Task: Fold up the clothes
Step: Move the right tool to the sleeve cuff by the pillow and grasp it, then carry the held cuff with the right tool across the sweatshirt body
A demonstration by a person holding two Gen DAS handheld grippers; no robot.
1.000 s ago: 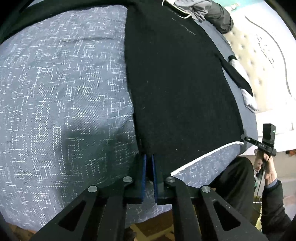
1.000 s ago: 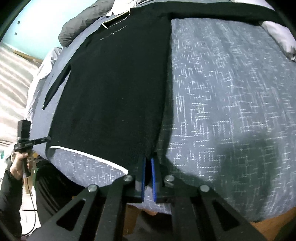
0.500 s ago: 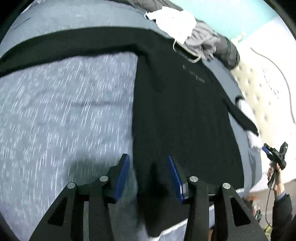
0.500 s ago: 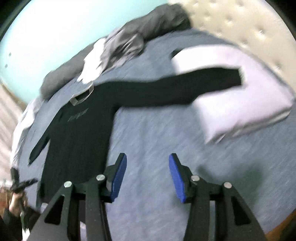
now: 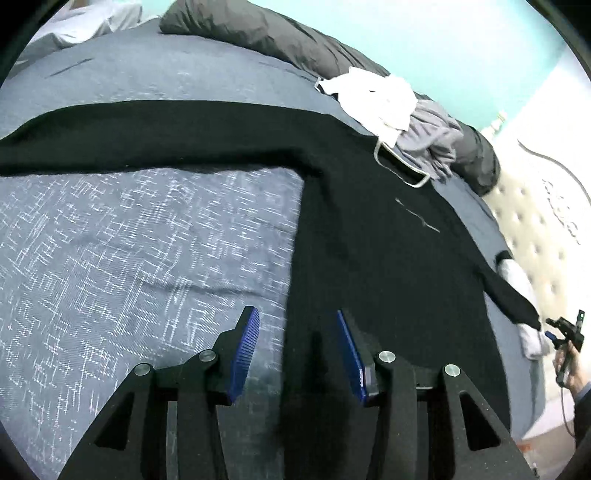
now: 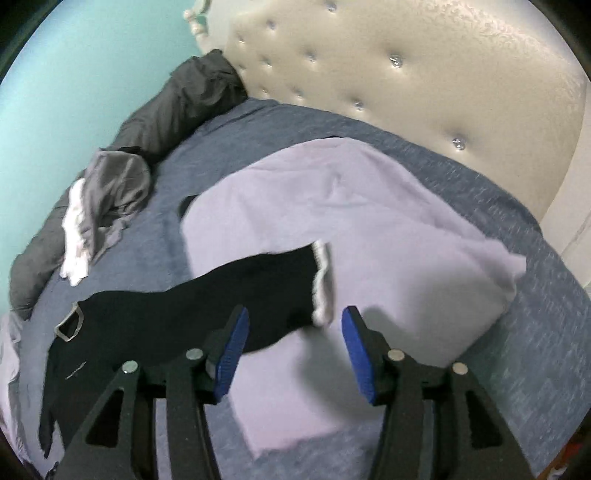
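Looking from the left wrist first. One black sweater (image 5: pixel 388 277) spread flat on the bed (image 5: pixel 147 258), neck toward the far edge, bottom hem toward the near edge. Left tongs (image 5: pixel 295 321) wide and holding nothing, hanging just over the left side edge of the sweater body, blue pads apart, no pinch on the cloth. One long sleeve (image 5: pixel 147 133) stretched straight out to the left across the bed, well apart from these tongs. One more sleeve (image 5: pixel 513 299) off to the right, near the headboard side. So two sleeves counted. One small pile of white and grey clothes (image 5: pixel 399 110) by the neck, touching the collar, and one dark grey roll of bedding (image 5: pixel 258 33) along the far edge.

Now looking from the right wrist. Right tongs (image 6: pixel 291 314) opening, empty, no pad pressing on anything. Just past the tips, the end of a sleeve (image 6: pixel 258 288) with its white cuff (image 6: pixel 323 288), lying on one pale purple pillow (image 6: pixel 369 221) near the headboard (image 6: pixel 406 74). Sleeve running long from the cuff back to the left, toward the sweater body and neck. Cuff showing in the gap, a bit toward the right pad.

Best guess for the next move: reaching down and pinching that cuff, then carrying it left along the sleeve line and onto the body. Right hand clearly the nearer one for this sleeve. Left hand better placed for the body edge and the other sleeve.
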